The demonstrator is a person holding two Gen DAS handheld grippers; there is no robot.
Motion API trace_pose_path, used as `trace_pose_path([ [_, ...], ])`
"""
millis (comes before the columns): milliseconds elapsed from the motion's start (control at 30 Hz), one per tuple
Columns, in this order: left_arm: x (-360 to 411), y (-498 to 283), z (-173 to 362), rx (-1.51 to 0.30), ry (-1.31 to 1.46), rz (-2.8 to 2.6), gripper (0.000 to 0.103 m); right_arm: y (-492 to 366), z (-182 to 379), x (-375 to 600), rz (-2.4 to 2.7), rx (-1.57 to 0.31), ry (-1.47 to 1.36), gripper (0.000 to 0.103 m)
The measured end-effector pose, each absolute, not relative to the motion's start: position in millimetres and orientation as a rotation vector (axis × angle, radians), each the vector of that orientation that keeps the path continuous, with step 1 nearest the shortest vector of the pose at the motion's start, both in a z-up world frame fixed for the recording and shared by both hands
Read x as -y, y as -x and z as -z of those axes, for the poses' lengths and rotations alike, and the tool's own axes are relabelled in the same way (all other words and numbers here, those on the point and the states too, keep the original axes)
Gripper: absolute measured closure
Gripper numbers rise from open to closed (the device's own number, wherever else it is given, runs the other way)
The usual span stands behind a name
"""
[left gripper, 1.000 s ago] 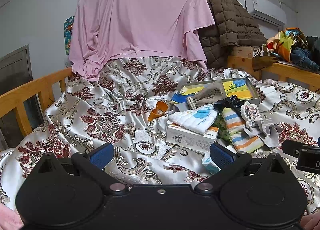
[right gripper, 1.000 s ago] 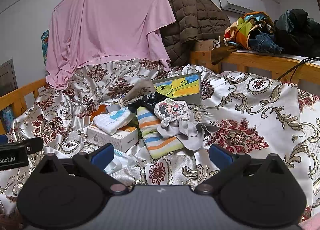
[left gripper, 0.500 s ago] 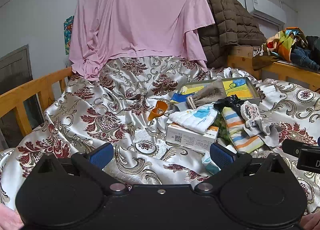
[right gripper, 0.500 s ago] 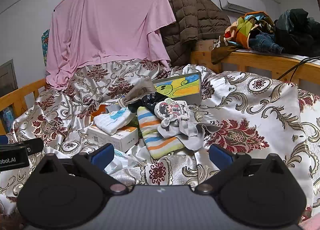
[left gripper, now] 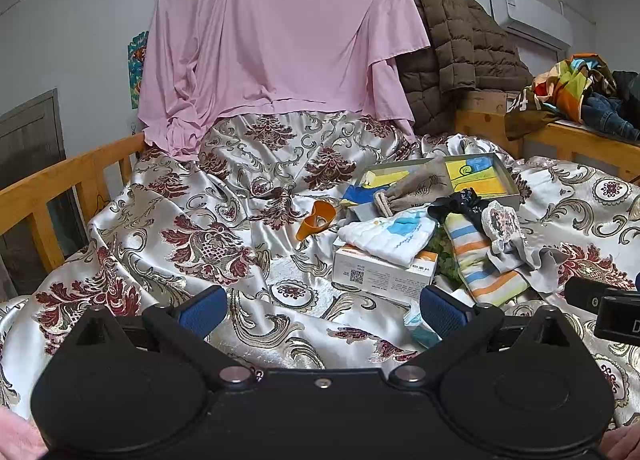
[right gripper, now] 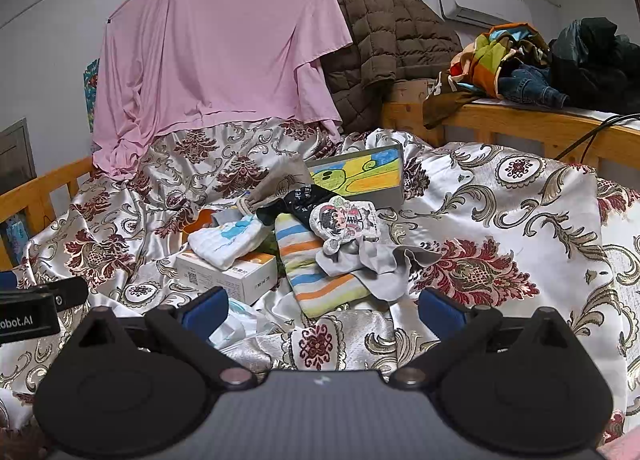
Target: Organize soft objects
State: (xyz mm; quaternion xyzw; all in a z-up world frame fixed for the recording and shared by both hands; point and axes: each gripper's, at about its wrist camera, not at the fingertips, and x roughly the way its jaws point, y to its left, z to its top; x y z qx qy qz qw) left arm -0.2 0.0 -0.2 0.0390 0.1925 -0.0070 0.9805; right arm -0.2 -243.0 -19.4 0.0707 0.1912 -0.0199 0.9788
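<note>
A heap of soft things lies on the floral satin bedspread (left gripper: 224, 228): a folded white cloth with blue print (left gripper: 388, 234) (right gripper: 226, 238), a striped sock (left gripper: 478, 264) (right gripper: 316, 272), a grey cloth (right gripper: 376, 264), a cartoon-print piece (right gripper: 346, 220), a black sock (left gripper: 460, 202) and a beige drawstring pouch (left gripper: 416, 188). My left gripper (left gripper: 322, 310) hangs open, short of the heap and to its left. My right gripper (right gripper: 322, 310) is open too, just before the striped sock, with nothing between its fingers.
A white carton (left gripper: 380, 274) lies under the white cloth. An open box with a crayon drawing (right gripper: 360, 174) stands behind the heap, an orange cup (left gripper: 316, 218) to its left. Wooden bed rails (left gripper: 52, 188), a pink sheet (left gripper: 280, 40), a brown jacket (right gripper: 384, 48) surround.
</note>
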Motion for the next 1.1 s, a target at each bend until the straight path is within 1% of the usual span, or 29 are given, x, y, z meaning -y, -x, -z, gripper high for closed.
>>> trace_pose_path([
  [500, 0.0, 0.0, 0.4, -0.384, -0.081, 0.015, 0.001, -0.8, 20.0, 243.5, 0.042, -0.384, -0.145, 0.000],
  [633, 11.2, 1.3, 1.7, -0.382, -0.088, 0.038, 0.001, -2.8, 19.6, 244.1, 0.036, -0.392, -0.157, 0.000],
  [900, 18.0, -16.7, 11.9, -0.373, -0.162, 0.123, 0.001, -20.8, 17.0, 249.0, -0.011, -0.397, -0.108, 0.000],
  [1100, 31.4, -48.3, 20.9, -0.418, -0.222, 0.217, 0.001, -46.7, 17.4, 259.4, -0.052, -0.443, -0.055, 0.000],
])
